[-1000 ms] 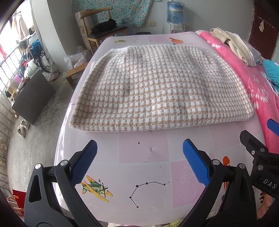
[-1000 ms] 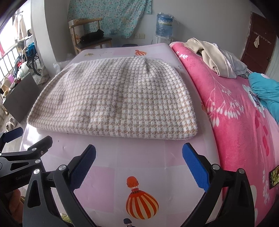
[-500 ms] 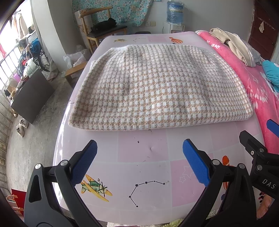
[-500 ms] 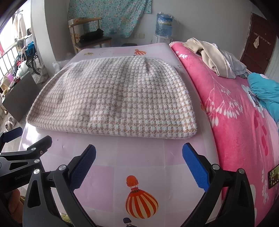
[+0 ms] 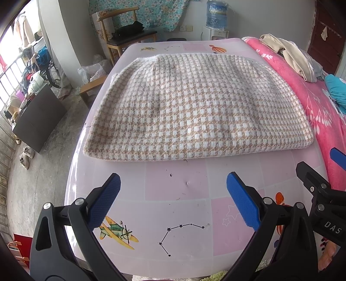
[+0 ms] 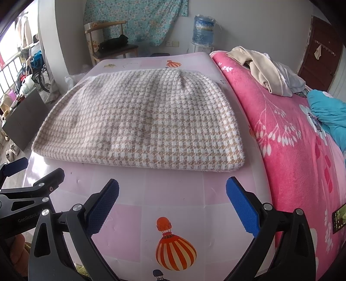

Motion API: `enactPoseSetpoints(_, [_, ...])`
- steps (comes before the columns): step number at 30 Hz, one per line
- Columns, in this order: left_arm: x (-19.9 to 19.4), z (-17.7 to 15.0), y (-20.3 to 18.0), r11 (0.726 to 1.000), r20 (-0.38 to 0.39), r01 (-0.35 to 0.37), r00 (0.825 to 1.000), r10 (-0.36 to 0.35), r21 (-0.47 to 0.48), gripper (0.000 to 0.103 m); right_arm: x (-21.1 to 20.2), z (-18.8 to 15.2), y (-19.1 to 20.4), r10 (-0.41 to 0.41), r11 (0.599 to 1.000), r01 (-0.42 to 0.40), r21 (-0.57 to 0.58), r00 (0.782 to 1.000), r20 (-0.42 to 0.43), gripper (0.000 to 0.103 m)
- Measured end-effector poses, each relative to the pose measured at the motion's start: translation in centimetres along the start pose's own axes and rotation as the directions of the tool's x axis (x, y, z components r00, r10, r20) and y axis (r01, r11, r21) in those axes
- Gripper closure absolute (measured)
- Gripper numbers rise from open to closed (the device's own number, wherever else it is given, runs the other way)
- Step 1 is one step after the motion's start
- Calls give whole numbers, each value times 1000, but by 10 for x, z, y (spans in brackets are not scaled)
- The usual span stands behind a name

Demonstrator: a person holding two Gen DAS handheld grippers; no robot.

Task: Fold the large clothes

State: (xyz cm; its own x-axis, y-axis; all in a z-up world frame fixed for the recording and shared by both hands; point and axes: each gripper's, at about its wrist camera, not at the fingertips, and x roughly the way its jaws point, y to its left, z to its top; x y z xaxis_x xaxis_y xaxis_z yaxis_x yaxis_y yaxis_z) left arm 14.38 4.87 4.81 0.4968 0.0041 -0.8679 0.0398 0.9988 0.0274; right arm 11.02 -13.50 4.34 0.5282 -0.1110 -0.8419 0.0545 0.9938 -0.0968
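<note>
"DAS" on the right tongs [image 5: 324, 170], "GenRobot" on the left tongs [image 6: 32, 173]

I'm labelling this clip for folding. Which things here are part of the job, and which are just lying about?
Job:
checked garment, folded on the table
left gripper, open
right gripper, open

Lying about:
beige clothes
pink blanket
teal cloth
chair
water bottle

Home bedrm: pink bed [image 6: 287, 138], chair [image 5: 127, 36], water jug [image 6: 203, 28].
</note>
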Motion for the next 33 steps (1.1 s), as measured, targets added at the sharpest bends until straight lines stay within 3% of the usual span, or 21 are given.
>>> enactPoseSetpoints(33, [2,1,2,1000,-2,4,1000,-4,-2,8,1,0,-1,-7,1000,7,0,1000,-2,6])
